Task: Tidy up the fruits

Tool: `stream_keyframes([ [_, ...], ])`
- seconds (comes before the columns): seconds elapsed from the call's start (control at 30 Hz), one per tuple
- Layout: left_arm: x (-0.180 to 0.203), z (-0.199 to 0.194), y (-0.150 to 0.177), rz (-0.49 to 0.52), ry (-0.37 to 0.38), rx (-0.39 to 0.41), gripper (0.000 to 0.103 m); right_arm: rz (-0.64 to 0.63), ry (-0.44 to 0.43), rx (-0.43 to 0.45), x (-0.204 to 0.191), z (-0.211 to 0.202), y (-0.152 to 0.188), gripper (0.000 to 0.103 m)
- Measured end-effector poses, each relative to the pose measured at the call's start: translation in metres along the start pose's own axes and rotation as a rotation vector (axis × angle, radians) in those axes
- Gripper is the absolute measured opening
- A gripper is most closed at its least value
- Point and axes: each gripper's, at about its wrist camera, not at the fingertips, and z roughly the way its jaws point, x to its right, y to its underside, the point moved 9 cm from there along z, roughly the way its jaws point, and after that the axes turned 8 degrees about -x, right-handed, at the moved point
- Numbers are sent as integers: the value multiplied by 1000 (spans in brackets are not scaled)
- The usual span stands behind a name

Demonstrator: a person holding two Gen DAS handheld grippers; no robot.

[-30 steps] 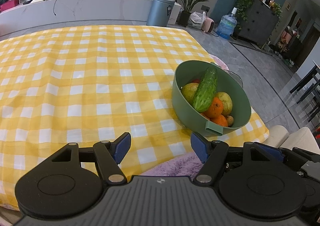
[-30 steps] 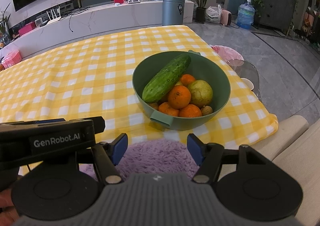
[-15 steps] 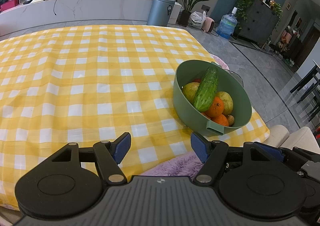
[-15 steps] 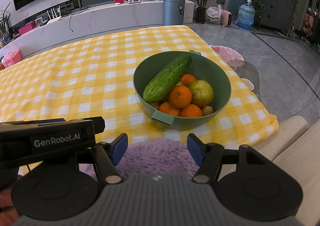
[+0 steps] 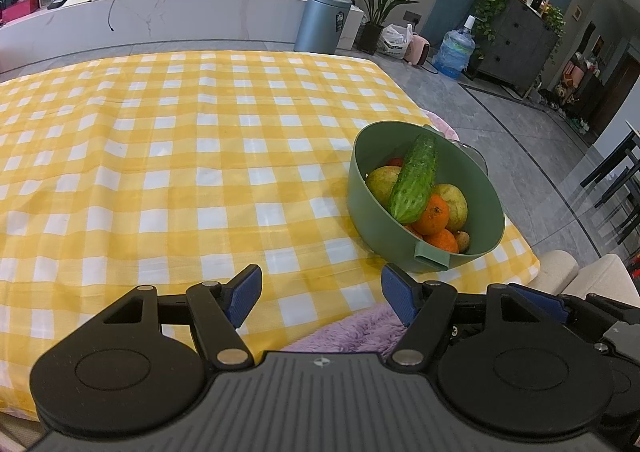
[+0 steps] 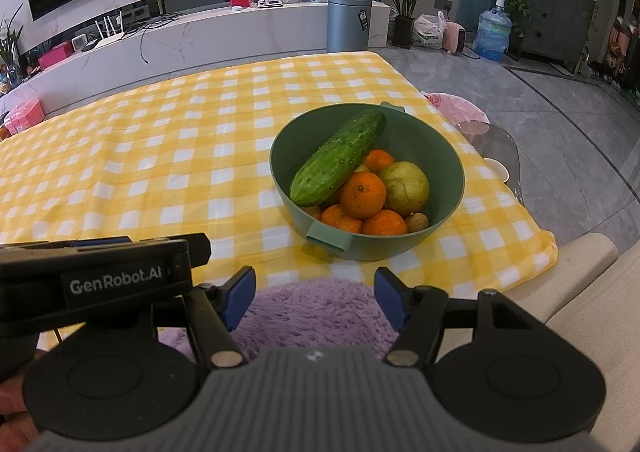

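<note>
Green bowl (image 6: 448,188) sitting near counter's corner, cucumber (image 6: 338,158) lying atop oranges (image 6: 363,194) inside | left tongs (image 5: 321,294) and right tongs (image 6: 315,297) hovering near bowl, both gaping, empty | risk: cucumber lifting could be dislodging oranges.

Our right gripper (image 6: 315,294) hangs with jaws apart and nothing between them, over purple fuzzy fabric (image 6: 316,312). Just ahead we see a green bowl (image 6: 440,156) on the yellow checked cloth (image 6: 160,156), holding a cucumber (image 6: 338,158) propped over oranges (image 6: 363,194). The left gripper's body (image 6: 104,280) sits beside ours.
</note>
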Motion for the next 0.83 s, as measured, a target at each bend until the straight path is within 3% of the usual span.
stream_keyframes([
  [0.83, -7, 0, 0, 4, -12, -2, 80, -16, -2, 3, -4, -1, -1, 63],
])
